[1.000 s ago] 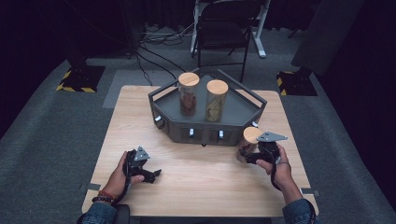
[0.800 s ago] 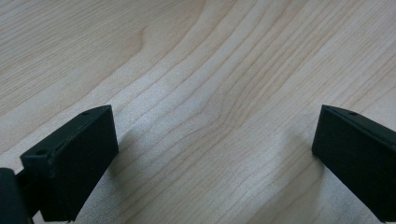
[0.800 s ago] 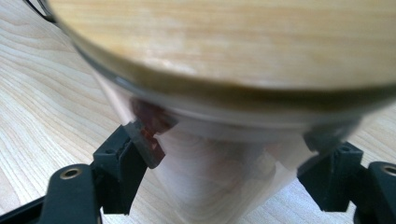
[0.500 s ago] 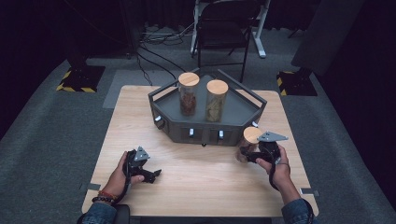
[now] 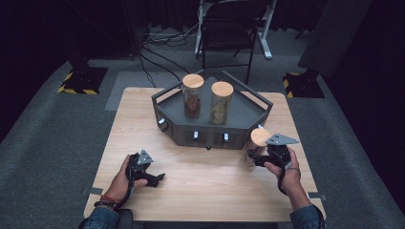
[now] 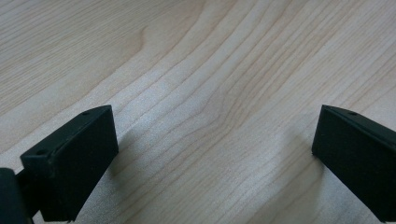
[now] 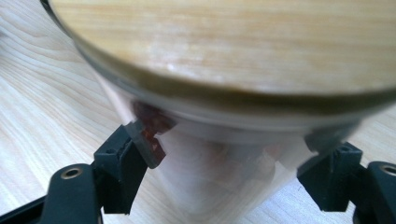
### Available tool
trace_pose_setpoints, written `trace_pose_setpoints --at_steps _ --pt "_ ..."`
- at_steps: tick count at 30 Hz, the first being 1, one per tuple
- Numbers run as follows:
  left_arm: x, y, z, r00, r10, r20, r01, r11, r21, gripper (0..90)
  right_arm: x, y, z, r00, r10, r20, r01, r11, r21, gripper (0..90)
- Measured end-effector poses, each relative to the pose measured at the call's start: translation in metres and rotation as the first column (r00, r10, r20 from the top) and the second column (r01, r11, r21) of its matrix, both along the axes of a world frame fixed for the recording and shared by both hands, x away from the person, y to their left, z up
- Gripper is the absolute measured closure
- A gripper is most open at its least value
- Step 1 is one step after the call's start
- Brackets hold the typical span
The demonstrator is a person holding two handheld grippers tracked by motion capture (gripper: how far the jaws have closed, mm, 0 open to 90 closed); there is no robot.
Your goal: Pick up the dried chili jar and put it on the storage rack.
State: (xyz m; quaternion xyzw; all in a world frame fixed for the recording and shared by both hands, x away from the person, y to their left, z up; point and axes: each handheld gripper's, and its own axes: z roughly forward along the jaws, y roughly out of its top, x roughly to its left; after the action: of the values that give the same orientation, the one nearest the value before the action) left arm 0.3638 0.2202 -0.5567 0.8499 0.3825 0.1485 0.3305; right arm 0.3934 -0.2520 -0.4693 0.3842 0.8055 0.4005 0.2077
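Observation:
A clear glass jar point(image 5: 257, 145) with a round wooden lid point(image 7: 219, 37) stands on the wooden table point(image 5: 205, 191) at the right, just in front of the dark tray. My right gripper point(image 5: 253, 160) is shut on it, a black pad pressing the glass on each side point(image 7: 140, 144). Something reddish-brown shows inside the jar near the left pad. At the table's front left my left gripper point(image 5: 157, 179) lies low over the bare wood. It is open, with nothing between its jaws point(image 6: 210, 158).
A dark grey angular tray point(image 5: 210, 131) sits at the middle back of the table and holds two tall wooden-lidded jars point(image 5: 193, 95) point(image 5: 221, 102). A folding chair point(image 5: 227, 33) and cables are on the floor beyond the table.
My right hand with the jar has shifted very slightly to the right. The left hand has stayed where it was.

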Motion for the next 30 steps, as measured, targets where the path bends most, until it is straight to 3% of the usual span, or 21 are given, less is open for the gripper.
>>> trace_pose_setpoints --at_steps 18,30 --pt "0.000 0.000 0.000 1.0000 0.000 0.000 0.000 1.0000 0.000 0.0 -0.016 0.002 0.038 1.0000 -0.003 0.006 0.003 1.000 0.017 25.2" --pt "0.000 0.000 0.000 1.0000 0.001 0.000 -0.001 1.0000 0.000 0.0 -0.014 -0.001 0.073 0.9997 -0.019 0.014 0.018 0.999 0.029 25.2"
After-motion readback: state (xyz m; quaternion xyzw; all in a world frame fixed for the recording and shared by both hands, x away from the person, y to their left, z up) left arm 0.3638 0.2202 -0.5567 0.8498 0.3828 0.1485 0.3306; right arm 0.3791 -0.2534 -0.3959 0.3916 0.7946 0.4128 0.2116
